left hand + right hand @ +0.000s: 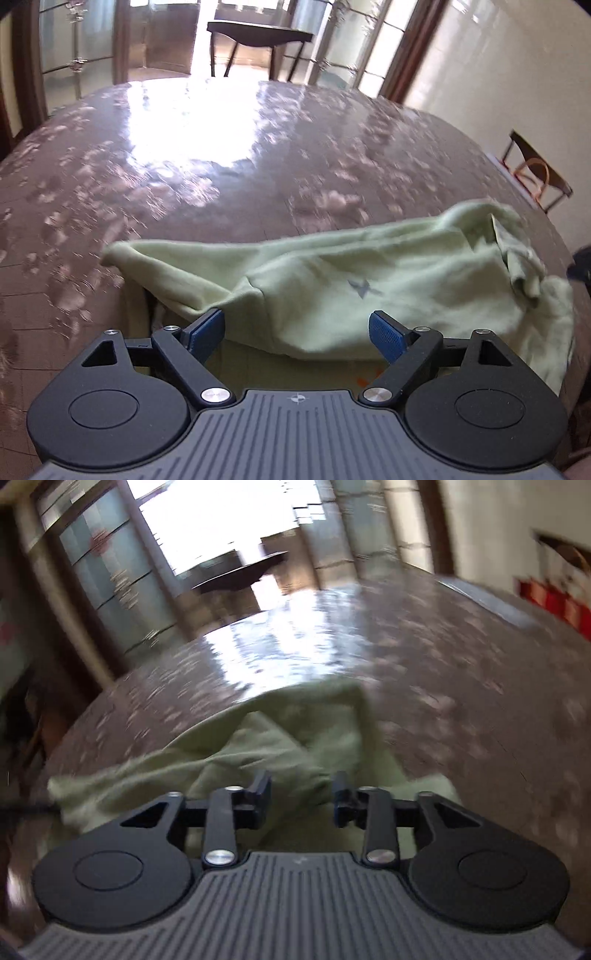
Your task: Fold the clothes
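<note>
The pale green, soft knit garment [369, 273] lies crumpled on the table, just ahead of the left claw [297, 328] and spreading to its right. A small grey cross-shaped mark shows on the cloth just beyond the claw's right pad. One pointed corner stretches out ahead and to the left of the claw; a bunched fold with a label sits far right. Ahead of the right claw [301, 795] the same garment [258, 746] is heaped, one folded flap raised beyond the fingertips, blurred.
</note>
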Demonstrator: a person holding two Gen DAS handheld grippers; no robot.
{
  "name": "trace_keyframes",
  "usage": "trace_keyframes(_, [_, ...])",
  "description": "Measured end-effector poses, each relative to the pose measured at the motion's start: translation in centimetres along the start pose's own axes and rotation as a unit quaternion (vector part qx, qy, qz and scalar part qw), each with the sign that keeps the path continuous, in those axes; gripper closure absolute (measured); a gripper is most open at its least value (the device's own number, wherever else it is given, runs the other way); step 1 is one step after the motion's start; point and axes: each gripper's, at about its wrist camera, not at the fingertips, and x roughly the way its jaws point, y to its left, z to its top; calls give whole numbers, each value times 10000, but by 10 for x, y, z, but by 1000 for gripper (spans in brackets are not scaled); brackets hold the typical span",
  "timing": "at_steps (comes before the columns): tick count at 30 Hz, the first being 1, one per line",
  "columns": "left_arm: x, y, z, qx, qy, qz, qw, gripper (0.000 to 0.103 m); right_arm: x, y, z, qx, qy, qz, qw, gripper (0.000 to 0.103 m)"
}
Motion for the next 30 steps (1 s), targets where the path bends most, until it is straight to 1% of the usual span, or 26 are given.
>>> trace_keyframes(1, [-1, 0, 4, -64, -52, 5, 10000, 15, 1, 17, 3, -474, -16, 46, 9989, 48])
trace_keyframes(2, [-2, 0, 8, -129, -104, 11, 9999, 15, 4, 36, 3, -967, -28, 39, 9953, 45])
trace_keyframes(4, [-4, -3, 14, -208, -182, -1, 9996, 14, 10, 69, 0, -1813, 36, -49, 9834, 45])
trace_keyframes(5, [-4, -6, 16, -200, -200, -19, 9996, 14, 13, 81, -2, -2094, 96, -46, 9778, 45])
trace_keyframes(6, [-5, -10, 18, -163, -214, -31, 9996, 14, 21, 90, -5, -2266, 162, -1, 9739, 45])
trace_keyframes(8, [-7, -19, 20, -93, -233, -66, 9997, 14, 36, 96, -10, -2426, 261, 42, 9698, 45])
trace_keyframes(10, [-8, -26, 19, -69, -228, -135, 9996, 14, 50, 101, -14, -2570, 330, -13, 9658, 45])
trace_keyframes(12, [-6, -32, 17, -55, -190, -190, 9996, 14, 63, 101, -19, -2797, 369, -203, 9592, 46])
trace_keyframes(13, [-5, -35, 16, -36, -156, -201, 9997, 14, 68, 100, -21, -2913, 379, -315, 9554, 50])
trace_keyframes(14, [-3, -38, 14, -17, -118, -196, 9997, 14, 70, 98, -22, -3016, 380, -421, 9518, 64])
trace_keyframes(15, [-1, -40, 12, -1, -83, -193, 9998, 14, 69, 95, -20, -3000, 346, -481, 9521, 75])
trace_keyframes(16, [-1, -41, 10, -3, -60, -201, 9998, 14, 64, 91, -14, -2869, 279, -494, 9563, 97])
trace_keyframes(17, [-1, -42, 9, -12, -44, -224, 9997, 14, 58, 87, -8, -2731, 174, -526, 9604, 101])
trace_keyframes(18, [0, -44, 7, -21, -28, -248, 9997, 14, 52, 83, -1, -2607, 35, -580, 9637, 101])
trace_keyframes(20, [1, -46, 5, -13, -1, -271, 9996, 14, 40, 73, 14, -2453, -231, -787, 9660, 101])
trace_keyframes(24, [8, -50, 5, -11, 21, -308, 9995, 14, 30, 44, 42, -2155, -452, -1145, 9687, 101])
trace_keyframes(27, [11, -51, 7, 35, 10, -284, 9996, 14, 30, 21, 52, -1881, -356, -1286, 9731, 101])
trace_keyframes(30, [16, -48, 12, 87, -33, -204, 9997, 14, 35, 2, 47, -1660, -151, -1363, 9765, 100])
